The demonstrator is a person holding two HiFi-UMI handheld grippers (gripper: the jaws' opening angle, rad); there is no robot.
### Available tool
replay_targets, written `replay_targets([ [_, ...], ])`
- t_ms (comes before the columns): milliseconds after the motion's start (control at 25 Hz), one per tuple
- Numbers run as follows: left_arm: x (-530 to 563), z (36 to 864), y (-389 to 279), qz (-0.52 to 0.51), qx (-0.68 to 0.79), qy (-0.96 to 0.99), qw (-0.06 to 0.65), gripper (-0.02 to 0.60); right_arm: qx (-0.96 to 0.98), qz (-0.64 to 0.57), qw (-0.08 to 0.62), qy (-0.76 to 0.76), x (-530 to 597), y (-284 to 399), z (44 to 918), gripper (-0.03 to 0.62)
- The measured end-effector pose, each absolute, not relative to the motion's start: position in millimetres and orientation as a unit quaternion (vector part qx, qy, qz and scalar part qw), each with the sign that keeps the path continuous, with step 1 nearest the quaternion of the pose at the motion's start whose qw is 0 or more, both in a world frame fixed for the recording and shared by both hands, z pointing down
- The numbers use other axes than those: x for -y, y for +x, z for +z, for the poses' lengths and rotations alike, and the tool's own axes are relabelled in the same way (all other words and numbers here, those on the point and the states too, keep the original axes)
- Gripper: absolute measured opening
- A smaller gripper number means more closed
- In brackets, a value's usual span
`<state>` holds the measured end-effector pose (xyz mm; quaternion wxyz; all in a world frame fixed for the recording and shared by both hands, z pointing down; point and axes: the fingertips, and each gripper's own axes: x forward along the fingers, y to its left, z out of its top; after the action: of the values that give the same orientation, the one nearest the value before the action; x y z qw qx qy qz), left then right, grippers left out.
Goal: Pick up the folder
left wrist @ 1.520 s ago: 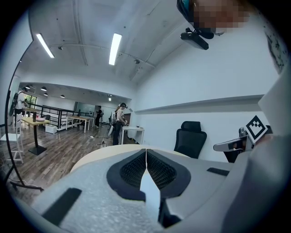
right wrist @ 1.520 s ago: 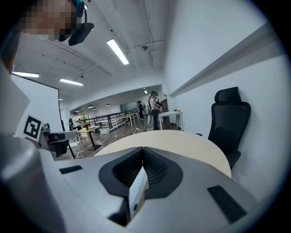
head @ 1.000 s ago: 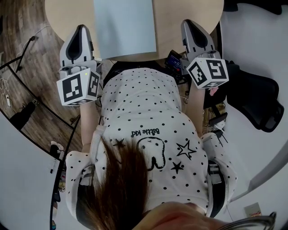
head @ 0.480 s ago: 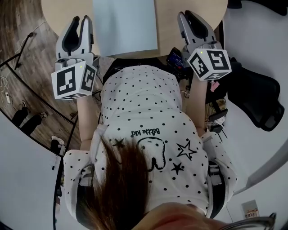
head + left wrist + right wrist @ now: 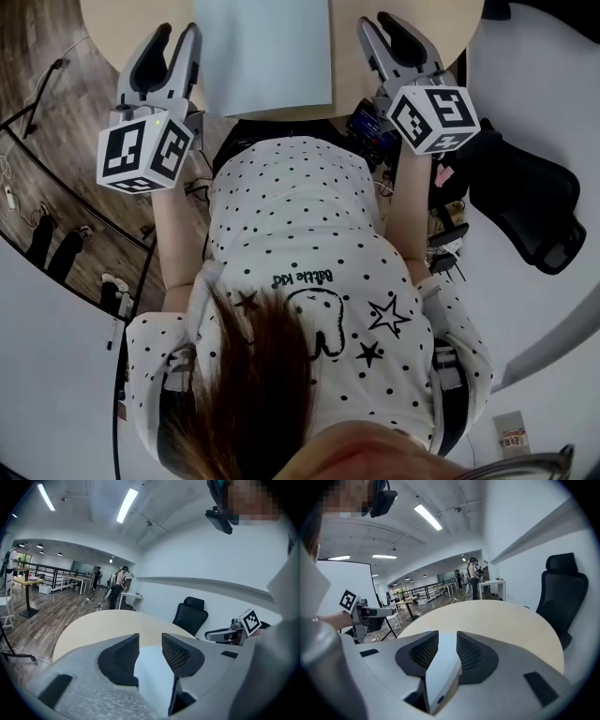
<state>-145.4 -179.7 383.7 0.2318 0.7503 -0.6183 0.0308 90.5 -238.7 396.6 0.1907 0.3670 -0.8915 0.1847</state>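
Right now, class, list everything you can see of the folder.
The folder is a plain pale blue-grey rectangle, thin, smooth and unmarked, perhaps plastic or card. It looks closed and lies flat on the round beige table, its near edge close to the table's edge by the person. The head view cuts off its far end. In what shows, only the table touches it.
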Motion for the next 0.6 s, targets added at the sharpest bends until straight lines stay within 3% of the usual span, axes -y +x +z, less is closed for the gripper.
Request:
replay_targets([
  [600, 205, 435, -151, 0.060, 0.601, 0.747, 0.280, 0.199, 0.879, 0.234, 0.217, 0.355, 264, 79, 439, 0.163],
])
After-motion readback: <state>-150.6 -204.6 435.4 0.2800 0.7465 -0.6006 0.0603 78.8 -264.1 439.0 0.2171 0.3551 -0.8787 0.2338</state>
